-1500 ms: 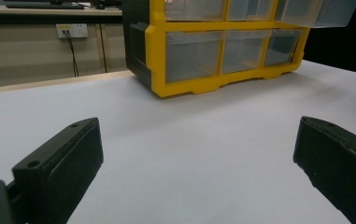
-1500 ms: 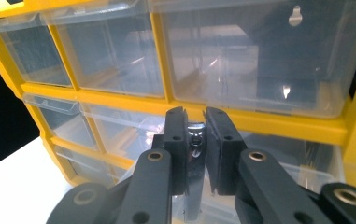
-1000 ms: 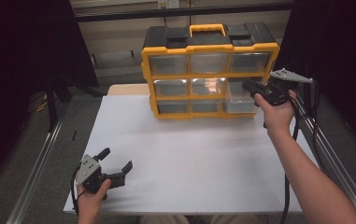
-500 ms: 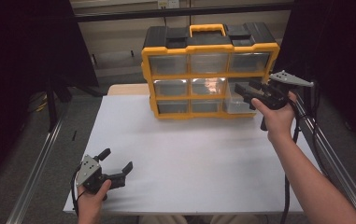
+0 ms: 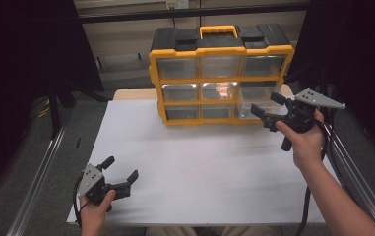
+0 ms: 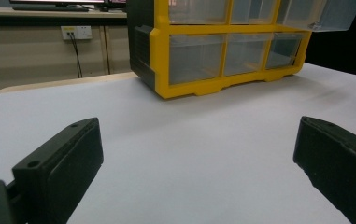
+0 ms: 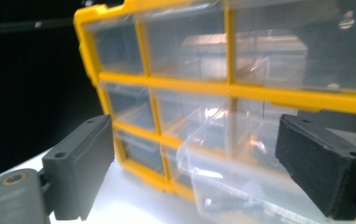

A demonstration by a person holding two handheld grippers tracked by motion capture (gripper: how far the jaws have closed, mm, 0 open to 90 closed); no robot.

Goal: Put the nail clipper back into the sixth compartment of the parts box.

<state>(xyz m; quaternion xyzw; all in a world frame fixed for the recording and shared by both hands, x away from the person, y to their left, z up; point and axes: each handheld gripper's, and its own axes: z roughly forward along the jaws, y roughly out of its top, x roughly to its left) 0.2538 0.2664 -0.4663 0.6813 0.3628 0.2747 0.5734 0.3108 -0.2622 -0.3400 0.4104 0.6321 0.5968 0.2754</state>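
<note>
A yellow-framed organiser (image 5: 219, 73) with clear drawers is standing upright at the far edge of the white-covered bench (image 5: 200, 172), its drawer fronts facing the person so that each compartment can be reached from the near side. The lower right drawer (image 5: 254, 105) is jutting forward from the frame while its neighbours are sitting flush; in the right gripper view the same clear drawer (image 7: 241, 186) is projecting towards the camera, between the two black jaws but touched by neither.

The right gripper (image 5: 268, 109) is hovering just in front of that drawer, level with it. Its jaws have just been opening and are now standing wide apart, gripping nothing; this posture probably reflects a release of the drawer front once it was drawn out far enough to expose its contents, which are too blurred to identify.

The left gripper (image 5: 122, 176) is resting low at the near left corner of the bench, well apart from the organiser (image 6: 222, 51). Its jaws are also spread wide with only bare bench between them, so it appears to be waiting in reserve rather than sharing the work.
</note>
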